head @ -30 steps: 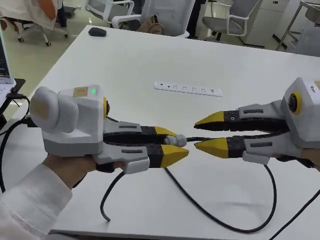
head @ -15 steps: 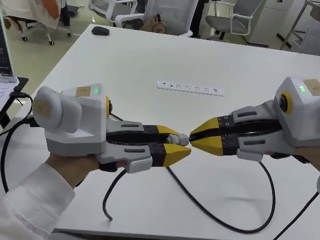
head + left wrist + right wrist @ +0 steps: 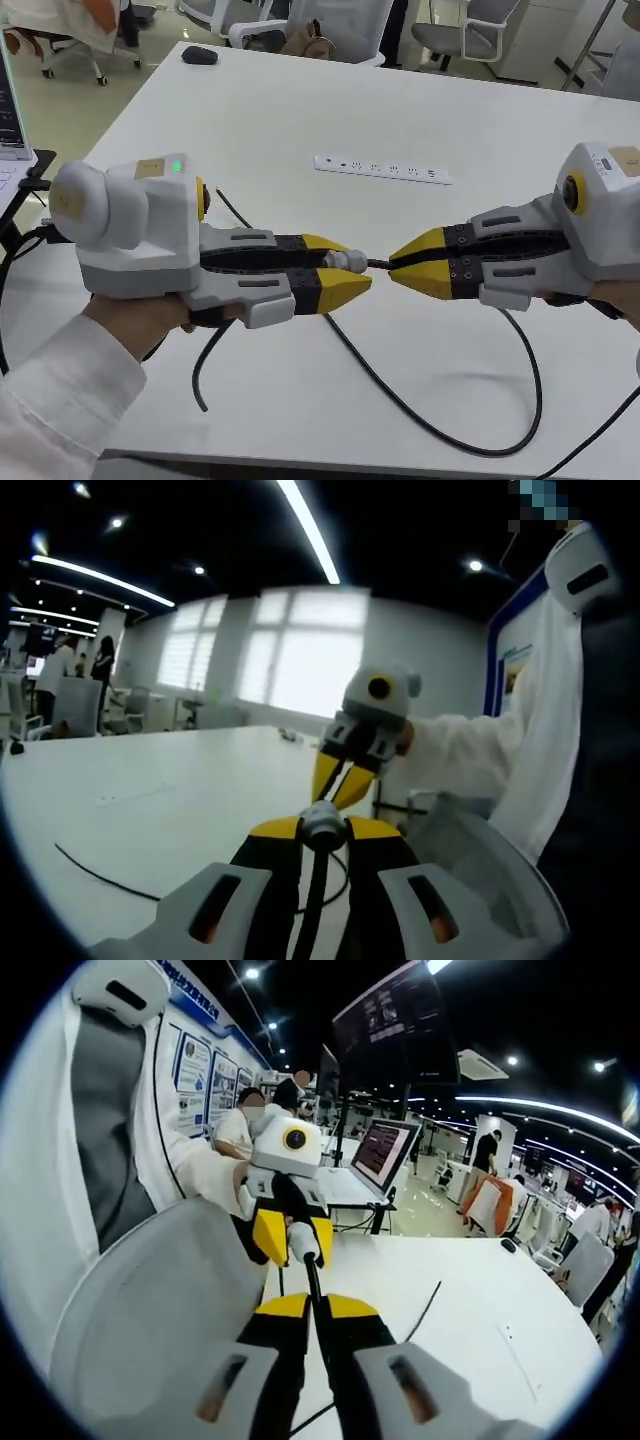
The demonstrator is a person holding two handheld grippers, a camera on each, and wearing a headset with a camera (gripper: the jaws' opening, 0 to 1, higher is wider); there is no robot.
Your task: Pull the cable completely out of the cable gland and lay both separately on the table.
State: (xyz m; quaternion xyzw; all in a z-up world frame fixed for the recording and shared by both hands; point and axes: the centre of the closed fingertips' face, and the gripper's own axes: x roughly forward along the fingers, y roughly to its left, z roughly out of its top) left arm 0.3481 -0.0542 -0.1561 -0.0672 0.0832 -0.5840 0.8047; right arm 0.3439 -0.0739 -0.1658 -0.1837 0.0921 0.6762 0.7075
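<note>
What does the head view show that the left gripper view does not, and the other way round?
Head view: the hand holding the left gripper, the green light on its white body, and the cable's free end lying on the table. Left gripper view: bright windows and ceiling light strips. Both: the left gripper shut on the grey cable gland, and the right gripper facing it, shut on the black cable just past the gland.

The cable point(image 3: 400, 402) looks matt and rubbery, the cable gland point(image 3: 345, 262) probably plastic, the table point(image 3: 300, 110) smooth.
</note>
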